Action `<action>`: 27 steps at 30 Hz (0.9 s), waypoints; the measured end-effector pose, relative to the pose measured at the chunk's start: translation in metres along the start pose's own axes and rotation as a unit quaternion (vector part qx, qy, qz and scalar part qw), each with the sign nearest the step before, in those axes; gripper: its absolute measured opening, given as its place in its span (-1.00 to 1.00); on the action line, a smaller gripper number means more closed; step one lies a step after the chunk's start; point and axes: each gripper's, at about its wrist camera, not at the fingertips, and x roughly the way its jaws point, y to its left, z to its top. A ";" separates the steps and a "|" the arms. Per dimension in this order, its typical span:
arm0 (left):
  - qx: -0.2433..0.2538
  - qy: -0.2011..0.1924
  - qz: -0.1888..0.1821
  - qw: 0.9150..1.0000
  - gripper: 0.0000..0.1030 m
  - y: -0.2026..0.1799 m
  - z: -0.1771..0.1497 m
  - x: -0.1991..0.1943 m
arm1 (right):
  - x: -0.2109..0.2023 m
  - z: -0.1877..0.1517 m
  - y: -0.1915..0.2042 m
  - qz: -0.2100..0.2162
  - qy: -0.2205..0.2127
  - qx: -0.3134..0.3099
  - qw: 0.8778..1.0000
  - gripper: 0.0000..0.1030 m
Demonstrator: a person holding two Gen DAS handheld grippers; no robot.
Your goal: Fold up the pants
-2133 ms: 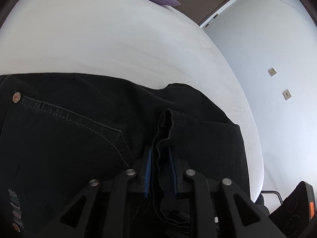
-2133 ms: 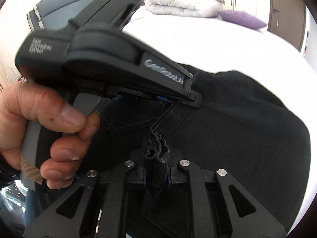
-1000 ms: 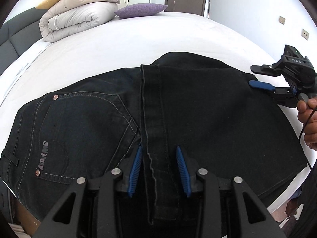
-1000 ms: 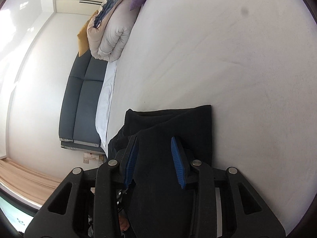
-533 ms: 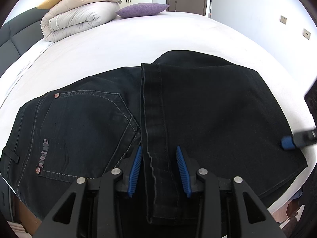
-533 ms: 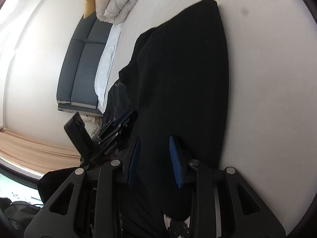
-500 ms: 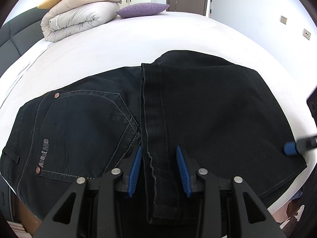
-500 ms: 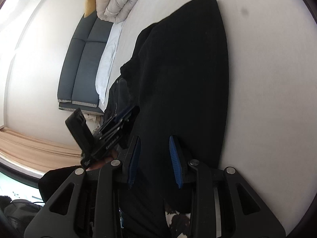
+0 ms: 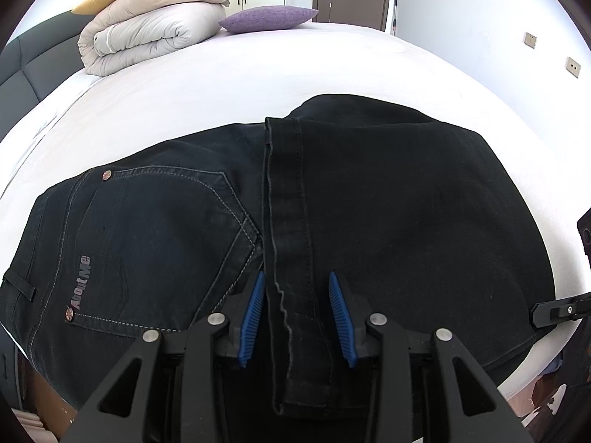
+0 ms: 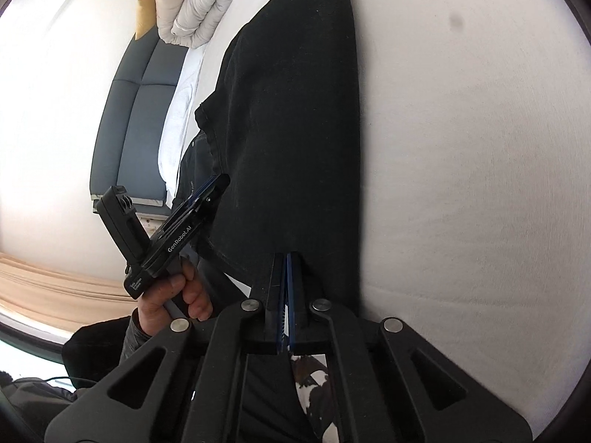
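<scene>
Black jeans (image 9: pixel 388 203) lie folded on the white bed (image 9: pixel 221 85), legs laid over the seat, the hem band running down the middle. My left gripper (image 9: pixel 295 288) is open, its blue pads either side of the hem band, holding nothing. In the right wrist view the jeans (image 10: pixel 295 129) stretch away from me. My right gripper (image 10: pixel 286 269) is shut at the near edge of the jeans; whether cloth is pinched between the pads is unclear. The left gripper (image 10: pixel 207 192) shows there too, held in a hand over the jeans.
A rolled duvet (image 9: pixel 147 37) and a purple pillow (image 9: pixel 269 18) lie at the far end of the bed. A dark headboard (image 10: pixel 129 110) stands beyond the bed. The bed edge is close on my near side; part of the right gripper (image 9: pixel 561 310) shows there.
My left gripper let go of the hem and opened. My right gripper also released, moved to the fold end of the jeans, and has just shut there.
</scene>
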 end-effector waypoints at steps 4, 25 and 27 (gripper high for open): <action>-0.009 -0.003 -0.007 1.000 -0.25 0.003 -0.001 -0.001 | -0.002 -0.005 -0.002 -0.006 -0.009 -0.014 1.000 -1.00; -0.493 -0.191 -0.097 0.843 0.86 0.233 -0.106 -0.109 | 0.003 -0.013 0.002 0.009 -0.051 -0.024 0.998 -1.00; -0.518 -0.175 -0.118 0.829 0.84 0.237 -0.117 -0.094 | 0.004 -0.014 0.002 0.011 -0.053 -0.020 0.998 -1.00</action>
